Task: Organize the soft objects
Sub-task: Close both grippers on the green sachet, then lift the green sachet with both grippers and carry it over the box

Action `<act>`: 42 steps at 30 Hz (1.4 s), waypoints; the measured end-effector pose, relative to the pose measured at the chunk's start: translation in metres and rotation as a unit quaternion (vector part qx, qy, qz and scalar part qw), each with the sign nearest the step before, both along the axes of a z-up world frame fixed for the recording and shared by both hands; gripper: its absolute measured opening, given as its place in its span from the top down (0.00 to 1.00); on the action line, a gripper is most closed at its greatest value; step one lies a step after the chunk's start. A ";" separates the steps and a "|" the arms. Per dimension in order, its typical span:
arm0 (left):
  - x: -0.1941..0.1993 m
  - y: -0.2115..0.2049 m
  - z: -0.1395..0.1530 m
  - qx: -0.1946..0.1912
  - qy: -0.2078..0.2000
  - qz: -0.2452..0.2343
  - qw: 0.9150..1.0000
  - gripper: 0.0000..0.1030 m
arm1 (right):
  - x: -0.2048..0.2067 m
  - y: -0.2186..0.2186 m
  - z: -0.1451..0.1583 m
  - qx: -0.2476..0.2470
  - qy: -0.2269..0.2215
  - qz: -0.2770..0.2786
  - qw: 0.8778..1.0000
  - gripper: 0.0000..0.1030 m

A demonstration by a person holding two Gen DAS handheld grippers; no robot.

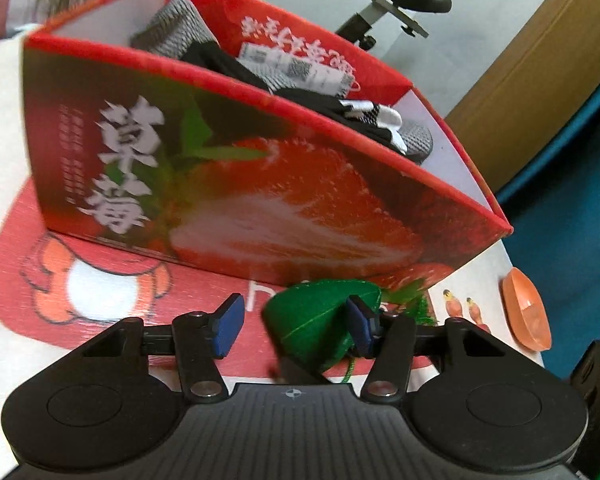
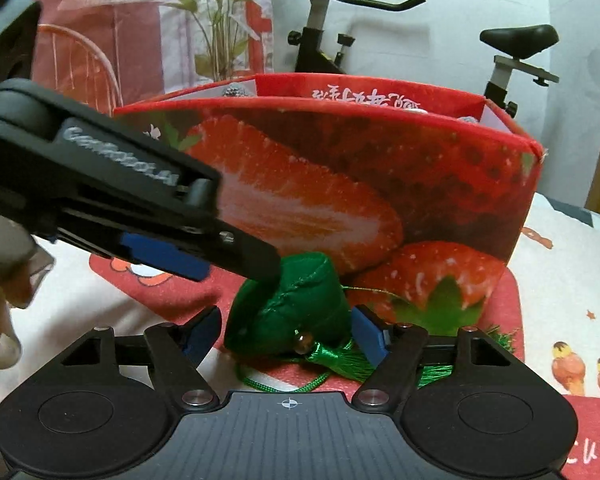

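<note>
A green stuffed pouch with a tassel and cord lies on the red-printed cloth just in front of the red strawberry box. My right gripper is open with the pouch between its blue pads, apart from the left pad. My left gripper is open too; the pouch sits against its right pad. The left gripper also shows in the right wrist view, reaching in from the left over the pouch. The box holds several folded socks, black, grey and white.
The cloth covers a soft surface with cartoon prints. An orange dish sits at the cloth's right edge. An exercise bike and a plant stand behind the box. A blue floor lies to the right.
</note>
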State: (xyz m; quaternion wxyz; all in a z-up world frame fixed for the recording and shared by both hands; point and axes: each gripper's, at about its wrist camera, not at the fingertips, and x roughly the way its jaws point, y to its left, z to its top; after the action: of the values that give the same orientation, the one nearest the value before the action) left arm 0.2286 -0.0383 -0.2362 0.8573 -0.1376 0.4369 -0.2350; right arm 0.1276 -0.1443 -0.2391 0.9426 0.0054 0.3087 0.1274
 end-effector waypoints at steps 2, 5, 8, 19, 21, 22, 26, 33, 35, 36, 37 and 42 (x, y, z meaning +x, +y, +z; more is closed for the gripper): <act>0.002 -0.002 -0.004 -0.015 0.005 -0.004 1.000 0.44 | 0.000 0.001 -0.004 -0.009 0.001 -0.001 1.000 0.35; 0.004 -0.002 -0.014 -0.057 0.025 -0.011 0.998 0.46 | 0.000 0.001 -0.007 -0.014 0.001 -0.002 1.000 0.37; 0.003 -0.004 -0.021 -0.077 0.033 -0.022 0.996 0.49 | 0.002 0.002 -0.008 -0.019 -0.003 -0.013 1.000 0.44; -0.019 -0.001 0.009 -0.074 -0.007 -0.024 0.997 0.51 | -0.021 0.004 0.015 -0.004 -0.045 -0.022 0.999 0.46; -0.028 0.003 0.018 -0.076 -0.015 -0.023 0.997 0.51 | -0.027 0.005 0.022 -0.008 -0.055 -0.017 0.998 0.46; -0.032 0.005 0.021 -0.078 -0.018 -0.022 0.997 0.51 | -0.031 0.005 0.026 -0.011 -0.060 -0.015 0.998 0.46; -0.047 0.016 0.041 -0.094 -0.035 -0.021 0.995 0.51 | -0.046 0.008 0.049 -0.028 -0.085 -0.005 0.996 0.46; -0.071 0.026 0.084 -0.103 -0.088 -0.029 0.990 0.51 | -0.061 0.012 0.093 -0.039 -0.127 0.006 0.991 0.46; -0.072 0.025 0.099 -0.102 -0.101 -0.030 0.989 0.51 | -0.057 0.012 0.110 -0.035 -0.132 0.013 0.991 0.46; -0.072 0.027 0.108 -0.102 -0.109 -0.031 0.988 0.52 | -0.055 0.011 0.120 -0.030 -0.133 0.016 0.991 0.46; -0.070 0.028 0.116 -0.102 -0.115 -0.033 0.988 0.52 | -0.051 0.009 0.131 -0.025 -0.132 0.019 0.991 0.46; -0.050 0.031 0.153 -0.115 -0.140 -0.042 0.983 0.51 | -0.026 0.007 0.179 -0.018 -0.139 0.033 0.990 0.46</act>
State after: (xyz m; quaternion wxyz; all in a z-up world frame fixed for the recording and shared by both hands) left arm 0.1781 -0.0077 -0.0833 0.8776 -0.1828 0.2883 -0.3367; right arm 0.1015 -0.1374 -0.0598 0.9715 -0.0396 0.1769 0.1528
